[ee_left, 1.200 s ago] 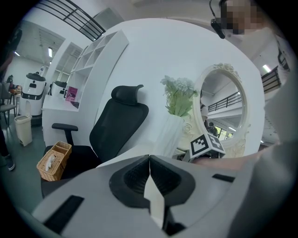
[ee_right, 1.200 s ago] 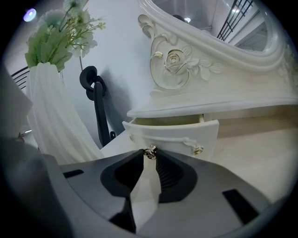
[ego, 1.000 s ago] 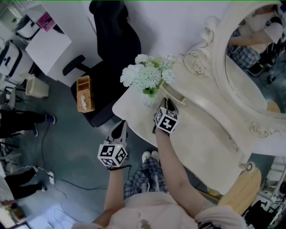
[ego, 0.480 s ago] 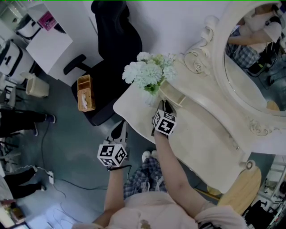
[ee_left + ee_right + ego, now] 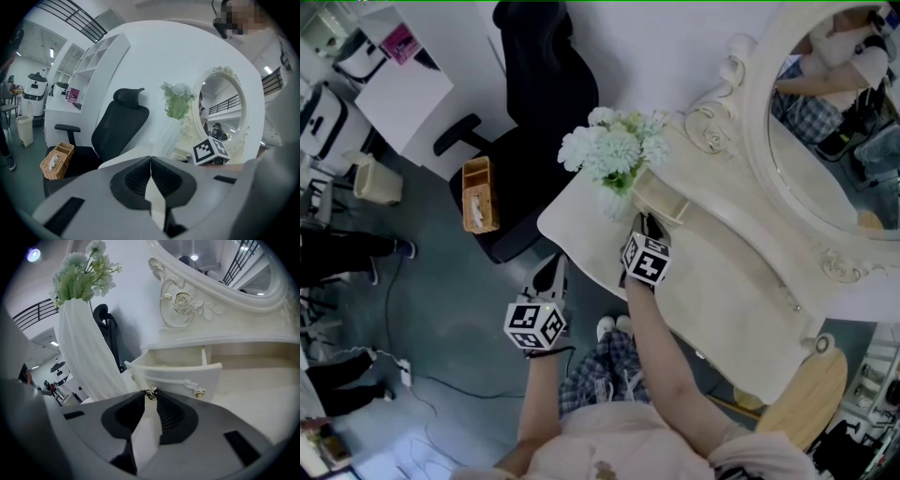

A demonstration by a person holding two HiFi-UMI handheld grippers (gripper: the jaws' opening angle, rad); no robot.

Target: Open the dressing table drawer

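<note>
One drawer [image 5: 187,376], half out, sits dead ahead of right gripper [image 5: 151,396], jaws pinching its knob [image 5: 151,391]; slide axis runs along gripper. Left gripper [image 5: 150,161] closed, empty, farther off.

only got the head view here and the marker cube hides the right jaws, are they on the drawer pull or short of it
Observer: On it. In the right gripper view the right gripper has its jaws closed on the small metal knob at the left of the drawer front.
Operator: is the drawer out at all
Observer: Yes, the drawer is partly pulled out. Its inner walls show behind the front panel.
Operator: and the left jaws
Observer: In the left gripper view the left gripper has its jaws together with nothing between them.
</note>
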